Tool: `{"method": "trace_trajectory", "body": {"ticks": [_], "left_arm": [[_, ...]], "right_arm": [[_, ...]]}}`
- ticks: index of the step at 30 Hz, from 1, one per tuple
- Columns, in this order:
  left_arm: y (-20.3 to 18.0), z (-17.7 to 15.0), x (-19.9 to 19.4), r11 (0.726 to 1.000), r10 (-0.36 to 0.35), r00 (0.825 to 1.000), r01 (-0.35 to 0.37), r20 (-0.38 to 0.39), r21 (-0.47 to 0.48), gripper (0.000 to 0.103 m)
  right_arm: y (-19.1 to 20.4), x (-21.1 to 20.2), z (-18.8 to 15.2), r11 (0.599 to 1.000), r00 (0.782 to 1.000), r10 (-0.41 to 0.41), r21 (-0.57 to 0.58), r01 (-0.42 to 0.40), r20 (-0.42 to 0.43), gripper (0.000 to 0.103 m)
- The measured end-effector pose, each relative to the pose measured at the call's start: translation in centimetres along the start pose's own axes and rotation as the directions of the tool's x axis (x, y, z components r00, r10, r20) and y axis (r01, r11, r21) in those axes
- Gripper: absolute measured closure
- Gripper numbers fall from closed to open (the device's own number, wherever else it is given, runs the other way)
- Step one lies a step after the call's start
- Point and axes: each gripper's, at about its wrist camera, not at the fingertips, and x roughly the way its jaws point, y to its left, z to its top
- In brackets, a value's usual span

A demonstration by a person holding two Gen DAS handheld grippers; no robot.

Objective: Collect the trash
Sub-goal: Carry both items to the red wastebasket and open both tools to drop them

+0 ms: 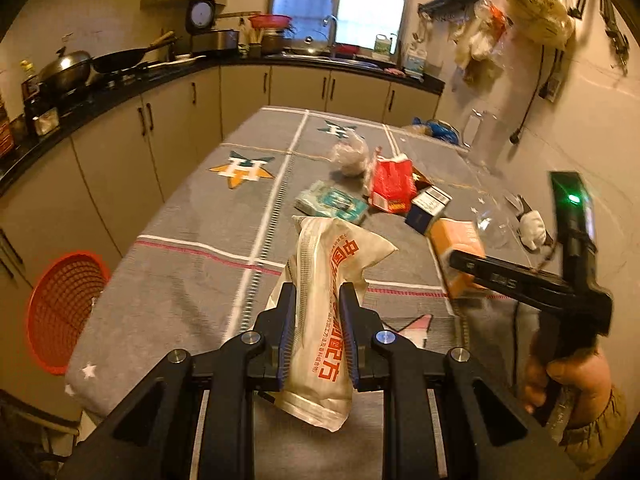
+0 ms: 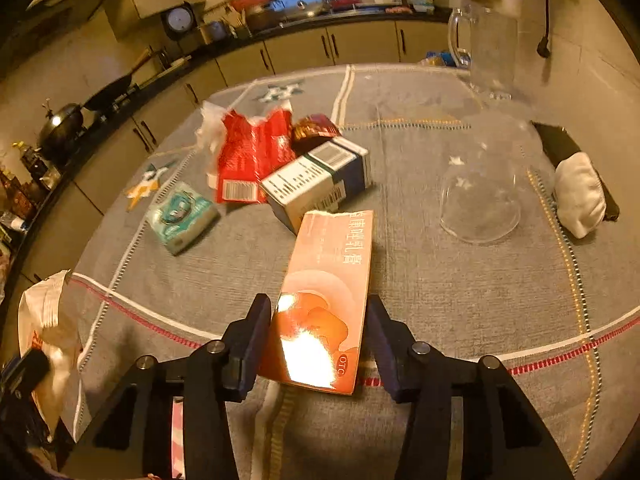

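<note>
Off the table's left edge, low on the floor, sits a red basket (image 1: 64, 312). My left gripper (image 1: 318, 300) is clamped on a white wrapper (image 1: 332, 292) with red print, its pads pressing both sides, held up over the near left part of the grey tablecloth (image 1: 192, 216).

Toward the middle of the table lies the rest of the trash: a teal tissue pack (image 2: 182, 216) nearest the left edge, then a red torn packet (image 2: 250, 160) with a crumpled clear bag (image 1: 350, 154) behind it, a dark brown wrapper (image 2: 314, 130), and a navy and white box (image 2: 320, 180) lying on its side.

Just in front of that box an orange medicine box (image 2: 324, 300) lies flat near the table's near edge, between the fingers of my right gripper (image 2: 320, 328). The jaws stand apart on either side of it; I see a sliver of gap at each pad, so I am not squeezing it.

Further right a clear glass (image 2: 480, 196) lies tipped over, a glass jug (image 2: 486, 48) stands near the far right corner, and a white cloth (image 2: 580, 196) rests by the right edge.
</note>
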Motion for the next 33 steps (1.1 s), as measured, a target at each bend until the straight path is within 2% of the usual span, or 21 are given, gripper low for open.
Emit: {"method": "trace_trajectory", "body": {"ticks": [5, 13, 20, 33], "left_arm": [[1.8, -0.6, -0.3, 0.999, 0.034, 0.999, -0.034, -0.003, -0.043, 0.082], [5.0, -1.6, -0.9, 0.983, 0.154, 0.988, -0.154, -0.009, -0.096, 0.082], [8.1, -2.2, -2.1, 0.962, 0.238, 0.971, -0.236, 0.002, -0.138, 0.082], [13.8, -3.0, -3.3, 0.923, 0.303, 0.953, -0.297, -0.016, -0.244, 0.082]], "right_arm": [[0.5, -2.7, -0.4, 0.999, 0.997, 0.053, -0.009, -0.053, 0.053, 0.051], [4.1, -5.2, -1.1, 0.984, 0.984, 0.166, -0.078, -0.16, 0.071, 0.051], [8.2, -5.7, -2.0, 0.961, 0.972, 0.231, -0.165, -0.219, 0.052, 0.051], [15.7, -3.9, -2.7, 0.915, 0.953, 0.3, -0.27, -0.299, -0.037, 0.051]]}}
